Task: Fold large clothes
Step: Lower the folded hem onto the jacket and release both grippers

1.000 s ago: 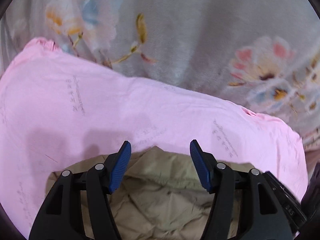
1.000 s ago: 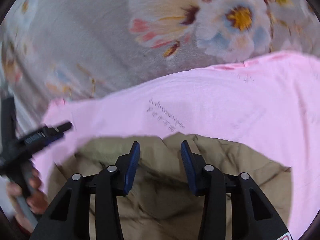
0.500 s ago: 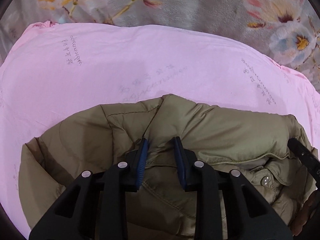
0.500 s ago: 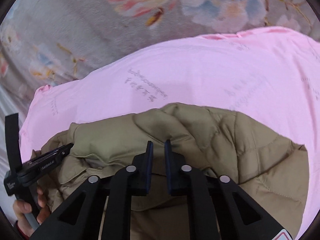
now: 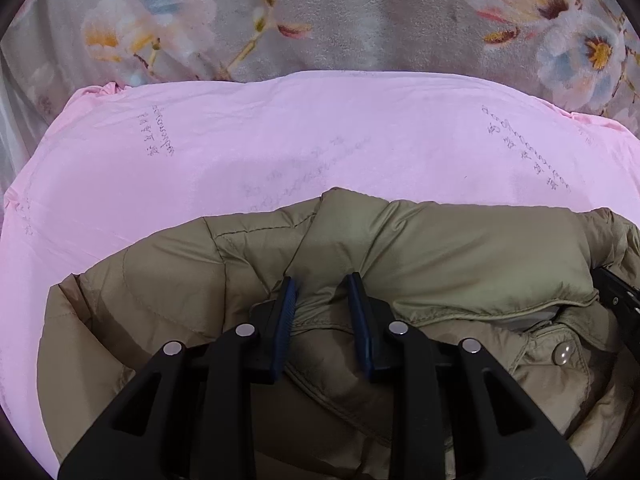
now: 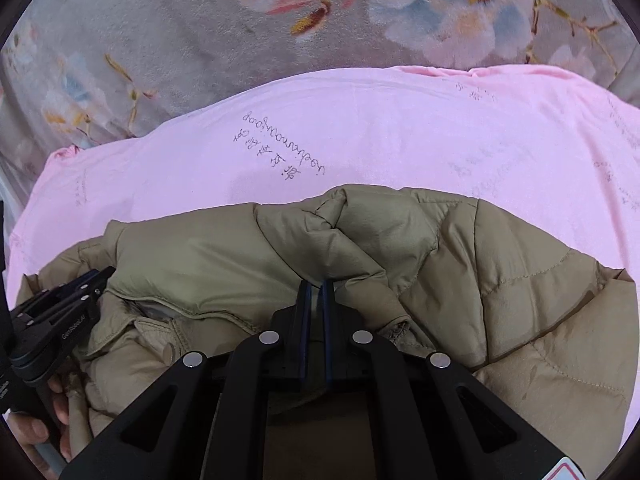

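The left gripper (image 5: 322,284), black-framed with blue pads, fills the lower centre of its own view, its jaws partly apart and pressing on a thick fold of khaki quilted jacket (image 5: 440,256). In the right wrist view it reappears at the lower left edge, gripped by a person's hand (image 6: 36,424). The right gripper (image 6: 316,286), lower centre of its view, has jaws nearly together, pinching a thin jacket fold.

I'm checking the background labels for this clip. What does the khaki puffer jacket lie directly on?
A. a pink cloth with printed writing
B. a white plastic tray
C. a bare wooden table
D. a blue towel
A: the khaki puffer jacket rests on a pink cloth with grey printed writing, itself spread over a grey floral blanket.
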### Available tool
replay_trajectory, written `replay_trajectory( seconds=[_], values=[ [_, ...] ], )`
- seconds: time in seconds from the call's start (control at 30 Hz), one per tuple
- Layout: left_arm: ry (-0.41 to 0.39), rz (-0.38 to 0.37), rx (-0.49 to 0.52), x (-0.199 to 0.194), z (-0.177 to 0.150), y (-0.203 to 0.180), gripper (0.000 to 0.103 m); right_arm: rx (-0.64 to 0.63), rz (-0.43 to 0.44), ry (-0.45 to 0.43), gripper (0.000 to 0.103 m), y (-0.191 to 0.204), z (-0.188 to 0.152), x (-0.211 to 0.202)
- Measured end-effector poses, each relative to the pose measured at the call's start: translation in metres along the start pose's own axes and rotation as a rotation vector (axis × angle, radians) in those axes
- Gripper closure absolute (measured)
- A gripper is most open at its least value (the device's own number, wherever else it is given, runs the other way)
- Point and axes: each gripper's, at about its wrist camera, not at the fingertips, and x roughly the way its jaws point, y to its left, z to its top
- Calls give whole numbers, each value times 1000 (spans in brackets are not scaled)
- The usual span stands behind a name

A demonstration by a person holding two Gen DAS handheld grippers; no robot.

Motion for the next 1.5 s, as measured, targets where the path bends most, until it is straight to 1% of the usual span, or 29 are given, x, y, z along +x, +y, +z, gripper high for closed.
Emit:
replay_trajectory(
  seconds=[0.13, 0.67, 1.5],
  values=[
    [-4, 10, 5, 0, 0, -1, 76, -21, -27, -7, 102, 3, 0, 1],
    [-7, 26, 9, 0, -1, -3, 76, -54, -73, -23, 102, 9, -1, 3],
    [5, 45, 24, -1, -1, -6, 76, -48, -78, -39, 102, 9, -1, 4]
  ],
)
